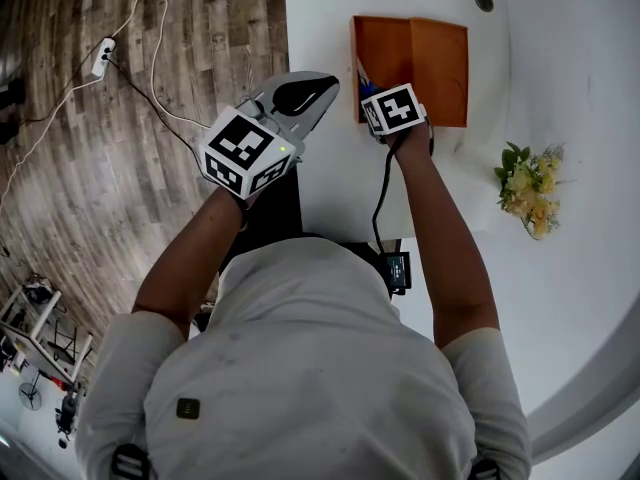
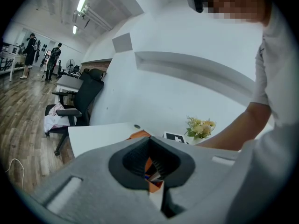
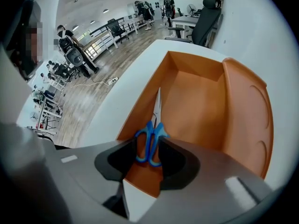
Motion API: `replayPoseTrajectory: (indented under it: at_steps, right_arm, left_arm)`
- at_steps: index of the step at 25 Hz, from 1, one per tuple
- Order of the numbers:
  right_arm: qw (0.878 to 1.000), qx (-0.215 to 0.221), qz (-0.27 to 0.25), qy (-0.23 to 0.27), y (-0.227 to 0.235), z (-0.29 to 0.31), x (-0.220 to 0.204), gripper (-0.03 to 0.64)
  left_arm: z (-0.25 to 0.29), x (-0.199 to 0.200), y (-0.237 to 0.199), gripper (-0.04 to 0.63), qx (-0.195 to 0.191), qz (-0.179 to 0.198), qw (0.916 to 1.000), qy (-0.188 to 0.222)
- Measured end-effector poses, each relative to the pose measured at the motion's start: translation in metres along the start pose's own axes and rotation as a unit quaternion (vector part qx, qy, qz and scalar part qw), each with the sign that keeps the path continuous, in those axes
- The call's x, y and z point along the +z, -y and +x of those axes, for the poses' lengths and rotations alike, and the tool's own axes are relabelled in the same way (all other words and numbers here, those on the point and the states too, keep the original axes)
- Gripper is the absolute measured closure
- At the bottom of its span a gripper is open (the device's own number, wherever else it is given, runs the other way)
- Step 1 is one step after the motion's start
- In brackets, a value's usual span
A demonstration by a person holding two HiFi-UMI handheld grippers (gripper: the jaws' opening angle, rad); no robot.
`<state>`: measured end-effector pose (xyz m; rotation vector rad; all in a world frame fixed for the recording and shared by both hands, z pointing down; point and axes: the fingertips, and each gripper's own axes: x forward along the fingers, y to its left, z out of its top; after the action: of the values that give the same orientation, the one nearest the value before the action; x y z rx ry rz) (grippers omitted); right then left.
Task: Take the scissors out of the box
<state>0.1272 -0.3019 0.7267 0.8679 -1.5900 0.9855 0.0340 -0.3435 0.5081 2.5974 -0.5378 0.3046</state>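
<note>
An orange box lies open on the white table, its lid folded out flat to the right. Blue-handled scissors lie along the box's left wall, blades pointing away from me; a bit of blue shows in the head view as scissors. My right gripper points steeply down into the box, open, with the blue handles between its jaws. Its marker cube hides the fingertips from above. My left gripper hovers at the table's left edge, shut and empty, looking toward the box.
A small bunch of yellow flowers stands right of the box. A cable hole sits at the table's far side. A power strip with white cords lies on the wooden floor to the left. A black office chair stands beyond the table.
</note>
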Motion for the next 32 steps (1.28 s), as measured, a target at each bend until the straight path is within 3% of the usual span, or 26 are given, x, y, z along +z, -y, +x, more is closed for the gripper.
replayPoseTrajectory:
  at_steps: [9, 12, 17, 32]
  right_arm:
    - [0.999, -0.023, -0.009, -0.041, 0.005, 0.012, -0.006, 0.467]
    - [0.997, -0.044, -0.034, -0.054, 0.006, 0.014, -0.003, 0.466]
    - [0.995, -0.075, -0.050, -0.052, 0.009, 0.016, 0.000, 0.488]
    - [0.993, -0.085, -0.068, -0.044, 0.009, 0.014, 0.001, 0.502]
  left_arm:
    - [0.003, -0.004, -0.003, 0.591, 0.001, -0.006, 1.0000, -0.002]
    - [0.005, -0.006, -0.003, 0.591, 0.002, -0.009, 0.9999, -0.003]
    - [0.006, -0.009, -0.001, 0.591, 0.000, -0.013, 0.9999, -0.003]
    - [0.001, -0.008, 0.000, 0.591, 0.002, -0.016, 0.9999, -0.001]
